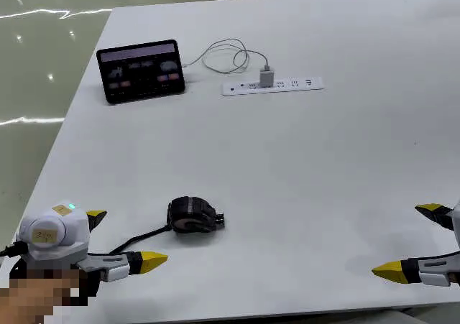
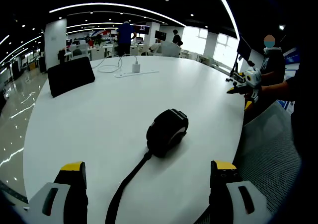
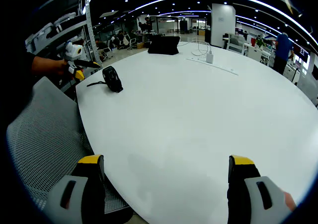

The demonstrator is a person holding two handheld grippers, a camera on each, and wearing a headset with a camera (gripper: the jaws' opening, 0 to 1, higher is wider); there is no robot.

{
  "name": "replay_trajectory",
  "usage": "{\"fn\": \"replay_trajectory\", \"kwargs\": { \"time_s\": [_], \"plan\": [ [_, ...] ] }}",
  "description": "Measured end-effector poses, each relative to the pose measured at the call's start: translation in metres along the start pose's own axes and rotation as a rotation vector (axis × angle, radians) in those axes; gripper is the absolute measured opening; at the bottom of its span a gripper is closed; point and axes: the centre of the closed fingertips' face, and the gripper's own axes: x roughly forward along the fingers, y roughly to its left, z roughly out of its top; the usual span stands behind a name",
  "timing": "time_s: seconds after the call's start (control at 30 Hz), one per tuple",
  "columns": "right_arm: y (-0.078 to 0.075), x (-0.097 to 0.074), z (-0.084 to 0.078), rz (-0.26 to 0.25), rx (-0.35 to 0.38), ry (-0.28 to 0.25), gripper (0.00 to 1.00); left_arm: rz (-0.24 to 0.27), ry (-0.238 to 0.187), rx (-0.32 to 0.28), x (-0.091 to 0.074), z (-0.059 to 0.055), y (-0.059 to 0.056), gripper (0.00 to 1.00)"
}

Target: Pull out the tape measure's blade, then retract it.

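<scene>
Left tongs [image 1: 126, 237] face tape measure [image 1: 192, 215]; tablet [image 1: 141, 70], power strip [image 1: 273, 86] beyond.

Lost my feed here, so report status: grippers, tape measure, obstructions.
Left gripper open, near tape measure. Right gripper open, well off. Tape not pulled out. Nothing blocking.

Our left gripper [image 1: 126, 238] wears a rounded white plastic housing [image 1: 50, 238] with a small yellow sticker [image 1: 61, 210] and a green light [image 1: 71, 206]; its black jaws end in yellow tips; our right gripper [image 1: 408, 239] is grey-bodied, likewise yellow-tipped.
</scene>
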Motion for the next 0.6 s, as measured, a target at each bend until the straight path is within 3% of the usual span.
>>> {"fn": "replay_trajectory", "kwargs": {
  "time_s": [0.6],
  "plan": [
    [-0.001,0.0016,0.0032,-0.002,-0.019,-0.011,1.0,0.006,-0.011,0.004,0.0006,-0.0001,0.0021,1.0]
  ]
}}
